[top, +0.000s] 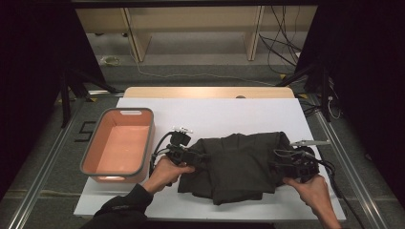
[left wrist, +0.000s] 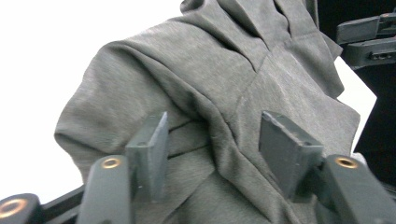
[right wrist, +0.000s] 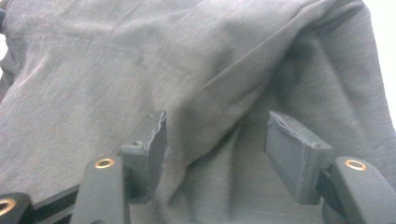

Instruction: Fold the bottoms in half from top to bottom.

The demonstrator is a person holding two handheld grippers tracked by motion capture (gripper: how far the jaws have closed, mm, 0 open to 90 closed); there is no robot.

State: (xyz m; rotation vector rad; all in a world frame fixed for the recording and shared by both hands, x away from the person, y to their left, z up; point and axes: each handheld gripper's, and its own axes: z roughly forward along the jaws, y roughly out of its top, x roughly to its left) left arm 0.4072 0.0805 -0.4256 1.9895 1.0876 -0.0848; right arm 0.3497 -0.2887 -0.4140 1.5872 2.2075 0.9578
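A dark grey garment (top: 236, 164) lies bunched and folded on the white table cover (top: 215, 114). My left gripper (top: 193, 155) is at the garment's left edge, and its jaws stand open over a ridge of grey cloth (left wrist: 215, 126). My right gripper (top: 282, 164) is at the garment's right edge, open, with a fold of the cloth (right wrist: 219, 93) lying between and under its jaws. A hand holds each gripper from the near side. In the left gripper view the right gripper (left wrist: 369, 42) shows at the far top right.
An empty pink bin with a grey rim (top: 119, 143) stands at the table's left, close to my left gripper. Cables trail from both grippers. Beyond the table are wooden shelf legs (top: 136, 38) and floor cables. Dark stands flank both sides.
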